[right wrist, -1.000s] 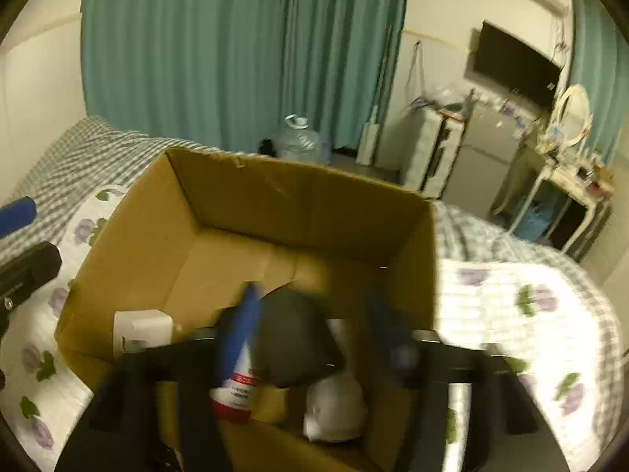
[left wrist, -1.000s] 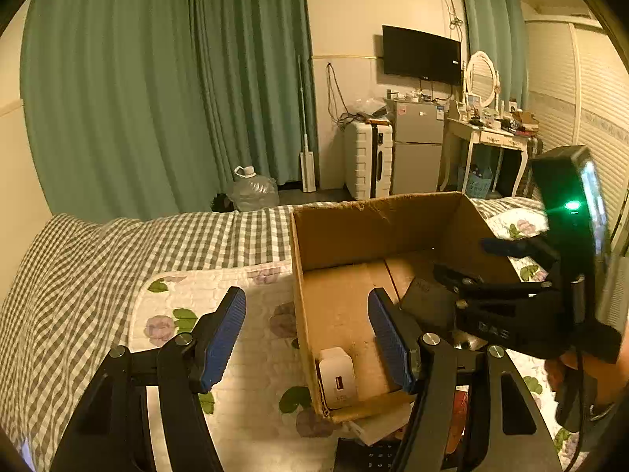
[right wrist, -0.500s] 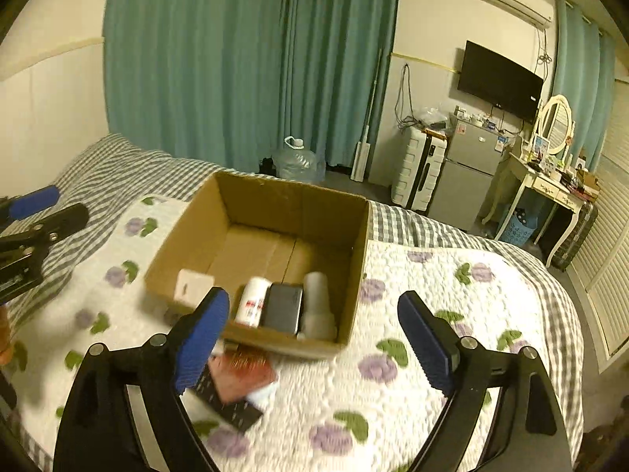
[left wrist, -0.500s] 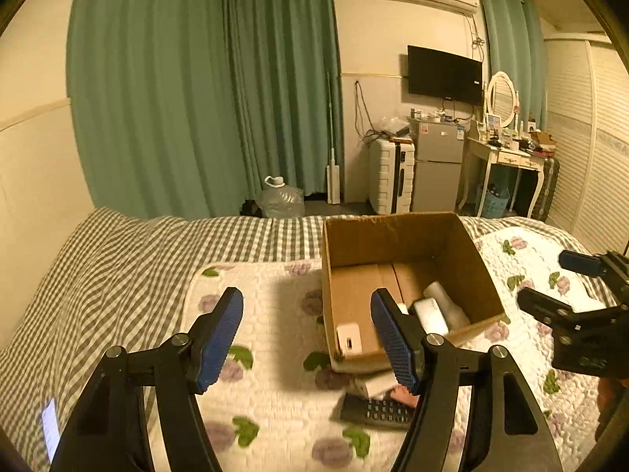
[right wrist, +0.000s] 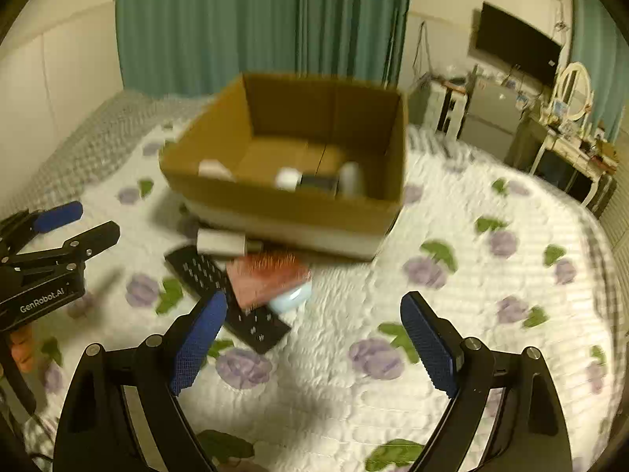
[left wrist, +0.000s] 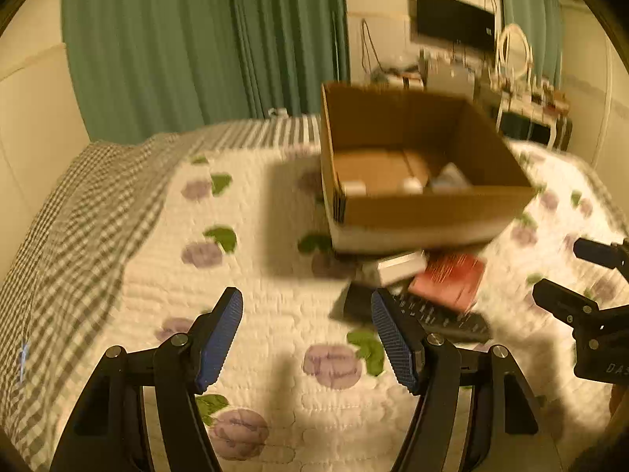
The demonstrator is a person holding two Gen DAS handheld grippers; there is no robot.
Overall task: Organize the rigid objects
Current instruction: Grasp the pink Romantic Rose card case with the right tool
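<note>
An open cardboard box (left wrist: 428,208) (right wrist: 291,208) sits on the quilted bed. It holds a white charger, a white bottle, a dark case and a pale cylinder. In front of it lie a black remote (right wrist: 228,295) (left wrist: 444,316), a red box (right wrist: 267,275) (left wrist: 452,275), a white box (right wrist: 220,240) (left wrist: 397,265) and a pale blue round thing (right wrist: 291,299). My left gripper (left wrist: 306,334) is open and empty, low over the quilt left of the pile. My right gripper (right wrist: 314,338) is open and empty, right of the pile. Both views are blurred.
Checked bedding (left wrist: 67,228) runs along the bed's left side. Green curtains (right wrist: 251,19) hang behind. A wall TV (right wrist: 515,53), a small fridge (right wrist: 487,118) and a dressing table with a round mirror (right wrist: 570,90) stand at the back right.
Both grippers have dropped lower toward the quilt and the pile in front of the box. A second ago the right gripper was over the box, leaving the dark case there.
</note>
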